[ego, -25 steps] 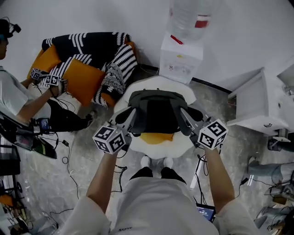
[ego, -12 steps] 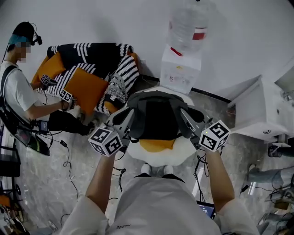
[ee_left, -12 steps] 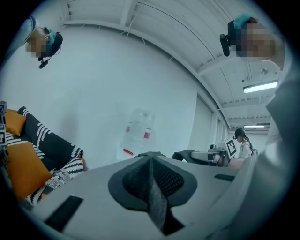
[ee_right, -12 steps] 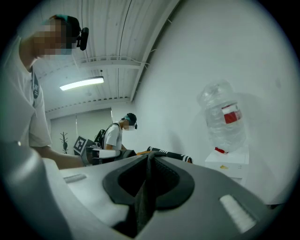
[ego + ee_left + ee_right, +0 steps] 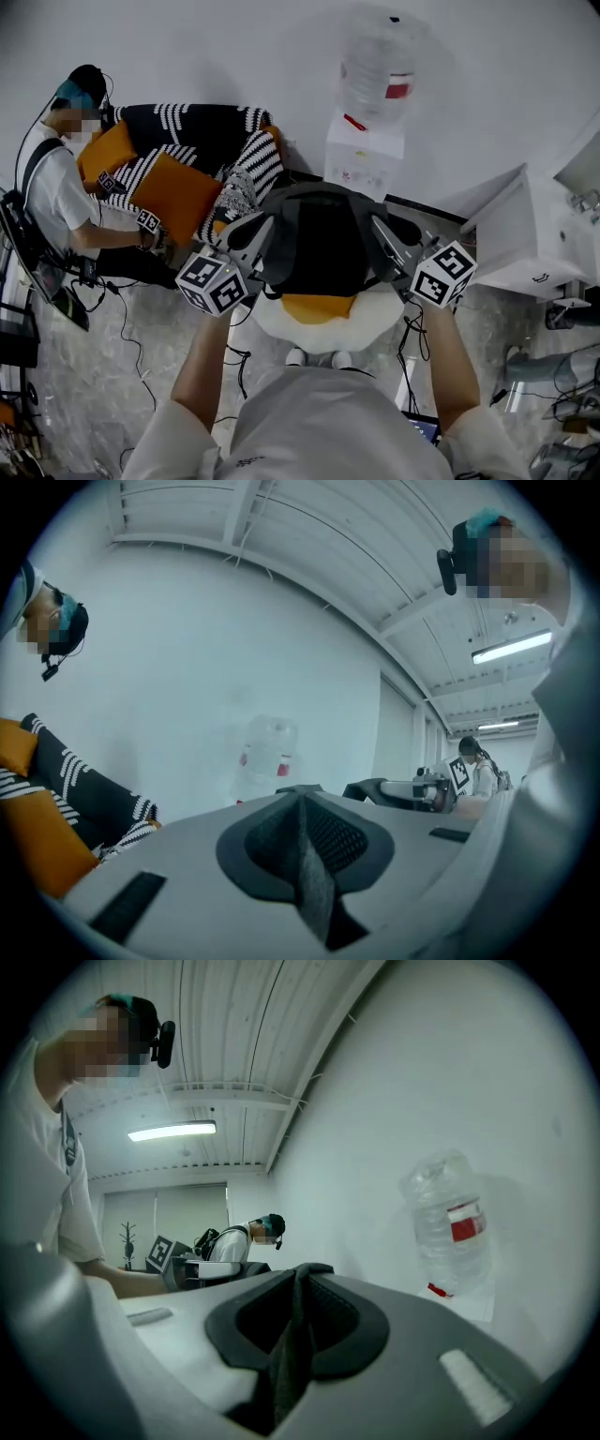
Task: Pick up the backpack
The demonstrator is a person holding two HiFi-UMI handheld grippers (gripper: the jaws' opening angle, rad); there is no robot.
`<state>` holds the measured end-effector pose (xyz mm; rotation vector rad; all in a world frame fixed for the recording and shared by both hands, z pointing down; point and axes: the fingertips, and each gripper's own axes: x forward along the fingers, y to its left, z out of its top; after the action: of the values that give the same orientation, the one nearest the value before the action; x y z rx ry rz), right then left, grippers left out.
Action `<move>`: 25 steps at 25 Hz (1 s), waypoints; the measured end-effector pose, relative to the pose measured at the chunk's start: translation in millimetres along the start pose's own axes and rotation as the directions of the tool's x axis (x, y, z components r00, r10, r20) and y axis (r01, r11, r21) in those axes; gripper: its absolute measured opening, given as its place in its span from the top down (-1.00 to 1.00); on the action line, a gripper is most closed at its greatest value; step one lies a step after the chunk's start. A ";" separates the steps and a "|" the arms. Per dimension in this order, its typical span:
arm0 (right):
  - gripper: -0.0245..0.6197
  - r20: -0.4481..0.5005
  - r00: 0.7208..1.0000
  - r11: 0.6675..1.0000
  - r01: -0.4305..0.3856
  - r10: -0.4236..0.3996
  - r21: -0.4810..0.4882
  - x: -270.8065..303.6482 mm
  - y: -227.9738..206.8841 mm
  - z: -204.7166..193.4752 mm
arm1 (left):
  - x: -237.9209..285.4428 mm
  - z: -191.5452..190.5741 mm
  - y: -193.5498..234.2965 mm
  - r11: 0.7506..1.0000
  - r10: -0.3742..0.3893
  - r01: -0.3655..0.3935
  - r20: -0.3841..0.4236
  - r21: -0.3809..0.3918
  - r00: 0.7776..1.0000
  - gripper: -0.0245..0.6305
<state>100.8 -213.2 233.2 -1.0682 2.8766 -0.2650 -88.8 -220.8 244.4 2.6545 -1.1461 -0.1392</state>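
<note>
Two straps of the backpack clamped: one in left gripper fingers, one in right gripper fingers.

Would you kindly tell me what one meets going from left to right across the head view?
Seated person → left gripper → backpack → right gripper → white cabinet.

Head camera's looking steeply down, gripper cameras level; all are sharing the water bottle, one o'clock from above.
</note>
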 end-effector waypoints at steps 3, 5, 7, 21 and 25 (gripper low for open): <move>0.81 0.017 1.000 1.000 -0.002 0.003 -0.014 -1.3 -0.8 13.3 | 3.9 10.8 -4.1 1.000 -0.012 0.012 0.016 0.014 1.000 0.86; 0.81 0.025 1.000 1.000 -0.005 0.006 -0.022 -1.5 -1.7 20.4 | 5.8 16.8 -5.7 1.000 -0.018 0.017 0.024 0.023 1.000 0.86; 0.81 0.032 0.999 1.000 -0.007 0.008 -0.029 -2.0 -3.3 27.5 | 8.8 22.7 -7.1 0.999 -0.025 0.024 0.030 0.033 0.999 0.86; 0.80 0.057 0.998 0.995 -0.009 0.015 -0.101 -1.5 4.2 67.4 | 12.8 61.7 -12.0 0.993 -0.035 0.029 0.054 0.115 0.998 0.86; 0.80 0.057 0.998 0.993 -0.008 0.015 -0.121 -2.9 7.2 74.0 | 11.2 68.8 -15.8 0.992 -0.039 0.030 0.066 0.123 0.997 0.86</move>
<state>107.1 -216.3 159.1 -1.0584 2.8776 -0.0587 -82.6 -231.3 174.0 2.7973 -1.1649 -0.1725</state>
